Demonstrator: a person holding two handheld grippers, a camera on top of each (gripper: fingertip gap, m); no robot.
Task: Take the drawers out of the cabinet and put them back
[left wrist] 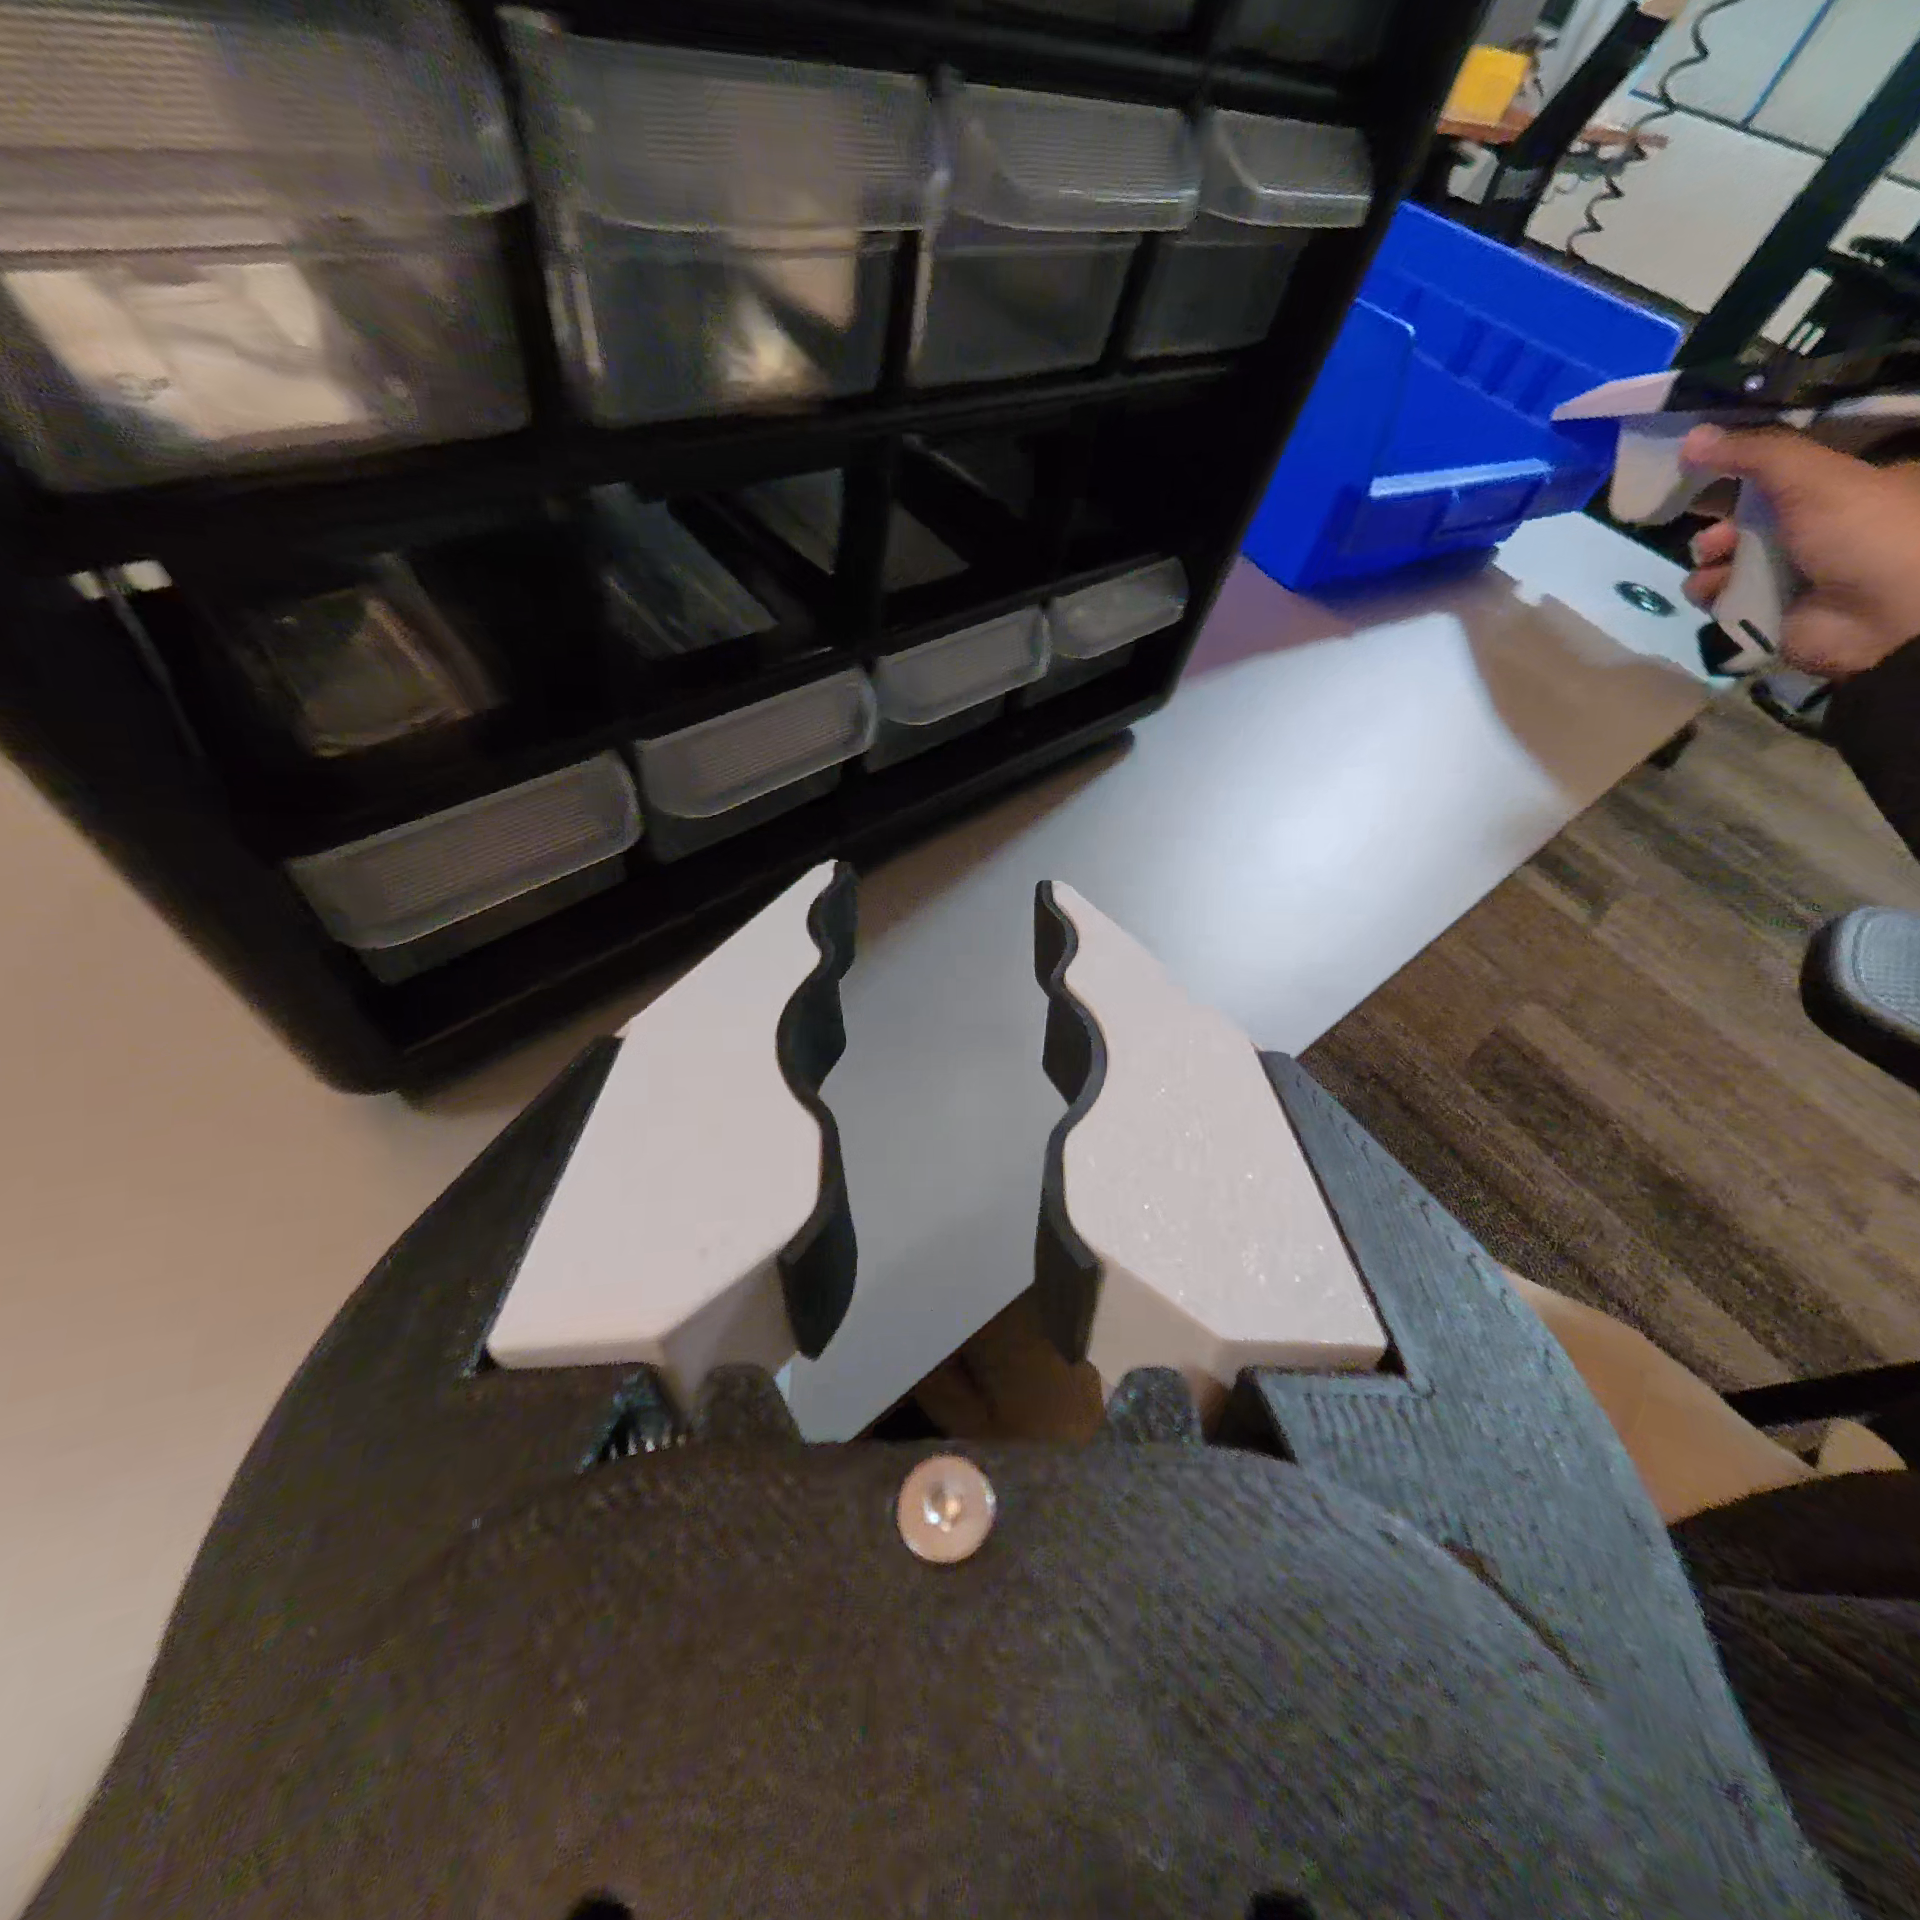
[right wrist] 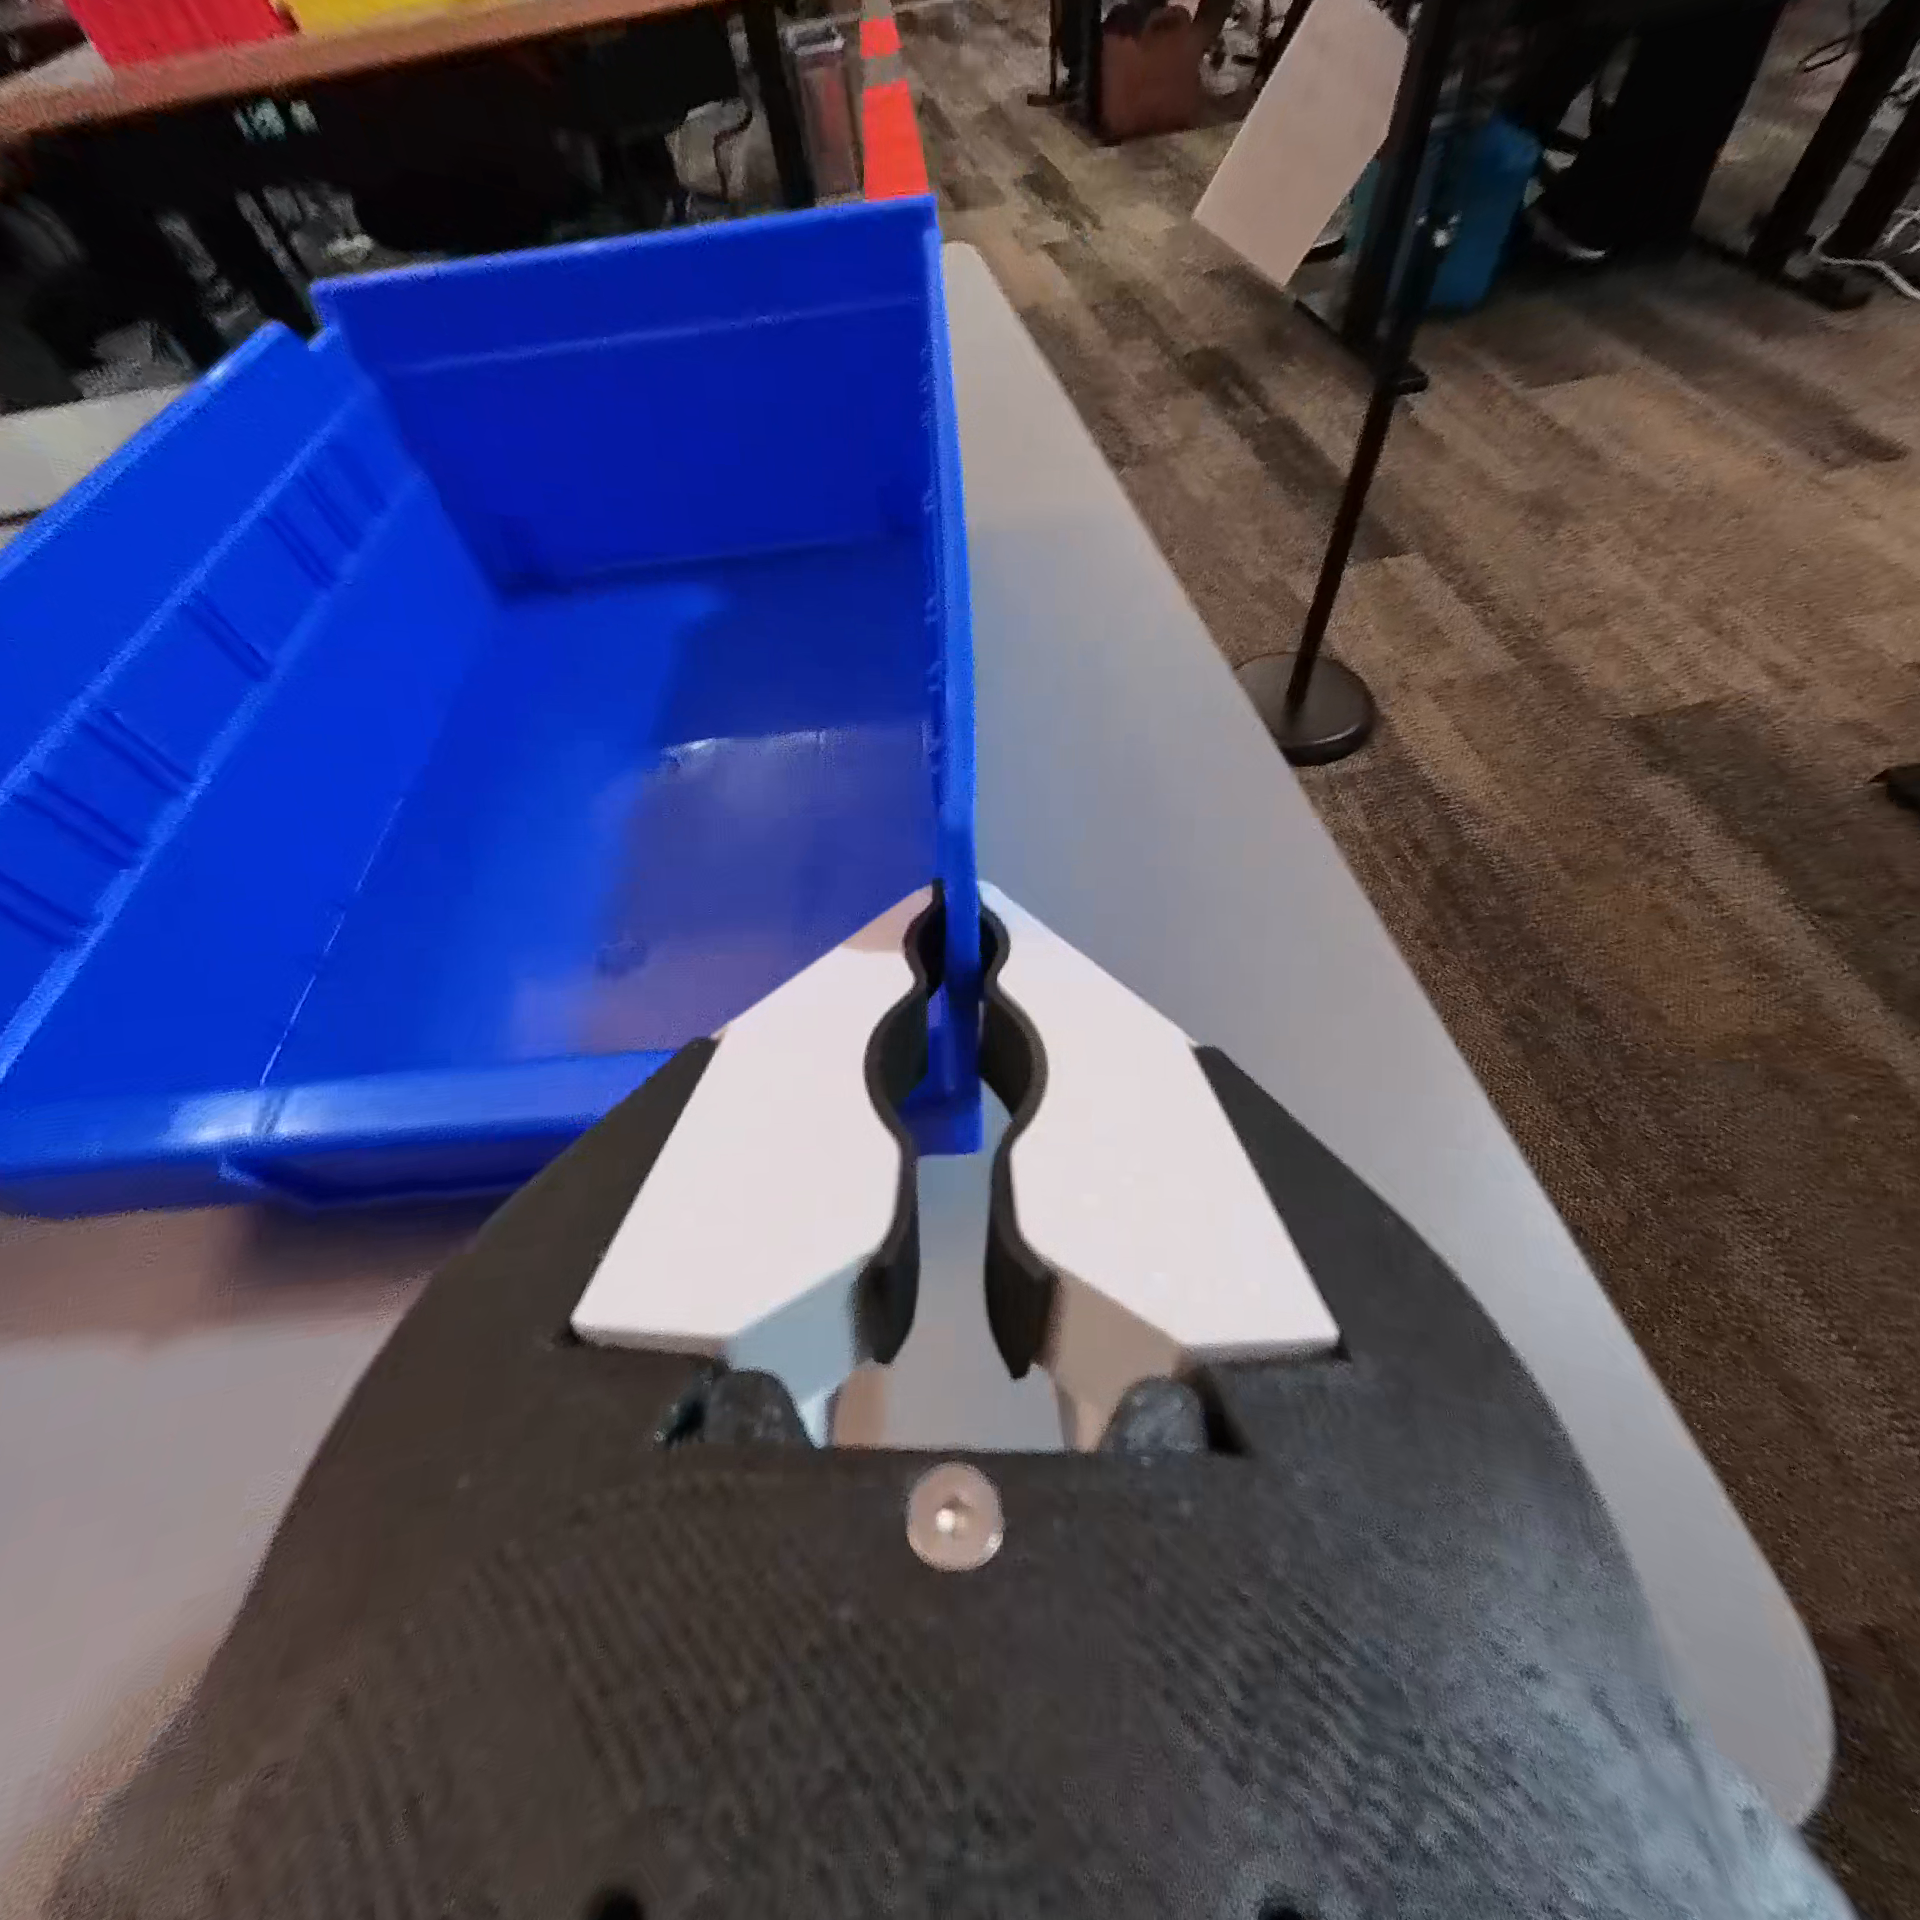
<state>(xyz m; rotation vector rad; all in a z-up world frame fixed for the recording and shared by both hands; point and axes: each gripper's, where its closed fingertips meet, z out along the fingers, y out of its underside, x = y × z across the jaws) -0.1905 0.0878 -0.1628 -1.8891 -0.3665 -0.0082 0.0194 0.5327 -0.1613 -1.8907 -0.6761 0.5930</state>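
Blue bin (right wrist: 436, 727) on grey table (right wrist: 1122, 727); stanchion (right wrist: 1314, 686), orange cone (right wrist: 894, 114) in bkgd.

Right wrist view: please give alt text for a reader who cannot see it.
The right gripper is shut on the near corner of a blue bin's side wall; the bin looks empty and sits on a pale table. Beyond lie wood-pattern flooring and a black stand.

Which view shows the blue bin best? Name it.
The right wrist view: the blue bin fills it, inside visible, right gripper pinching its wall. The left wrist view shows only its outside beside the cabinet.
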